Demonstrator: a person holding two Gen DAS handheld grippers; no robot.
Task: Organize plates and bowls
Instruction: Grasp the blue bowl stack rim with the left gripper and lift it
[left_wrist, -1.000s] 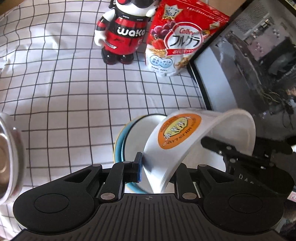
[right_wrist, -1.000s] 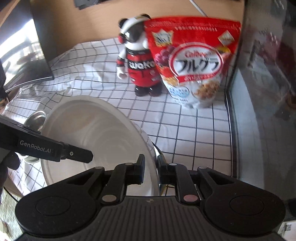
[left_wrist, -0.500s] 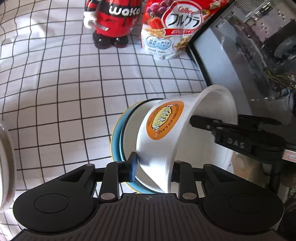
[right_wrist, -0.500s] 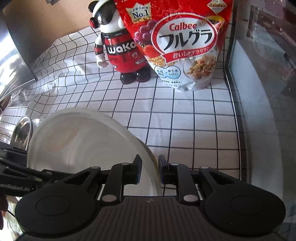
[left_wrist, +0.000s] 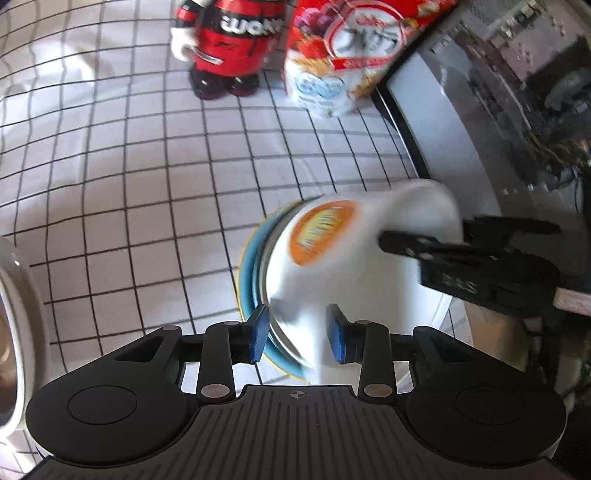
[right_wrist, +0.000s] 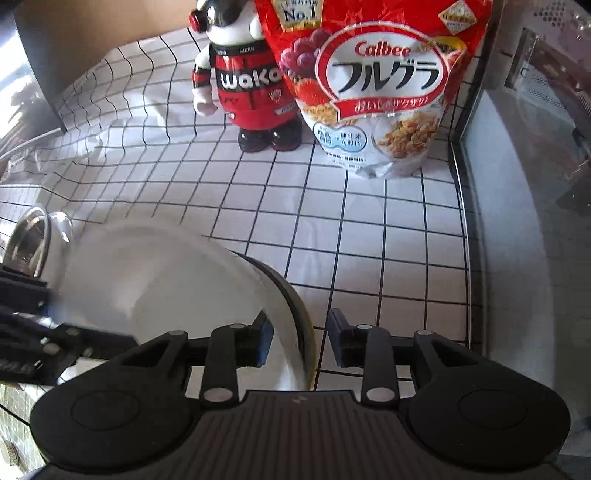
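The white plastic bowl with the orange round label (left_wrist: 354, 266) is seen seated, tilted, in the blue-rimmed dish (left_wrist: 248, 280) on the grid-patterned table (left_wrist: 147, 192). Both the left tongs (left_wrist: 297, 334) and the right tongs (right_wrist: 300, 341) are spread wide around its rim, gripping nothing. A straight withdrawal is advised, so the stack is not nudged askew.

A white bowl (left_wrist: 354, 266) with an orange round label (left_wrist: 322, 232) on its outer wall sits tilted inside a blue-rimmed plate (left_wrist: 248, 280) on the checked tabletop (left_wrist: 129, 192). In the right wrist view the bowl (right_wrist: 166, 288) shows its plain white inside, and its picture is blurred
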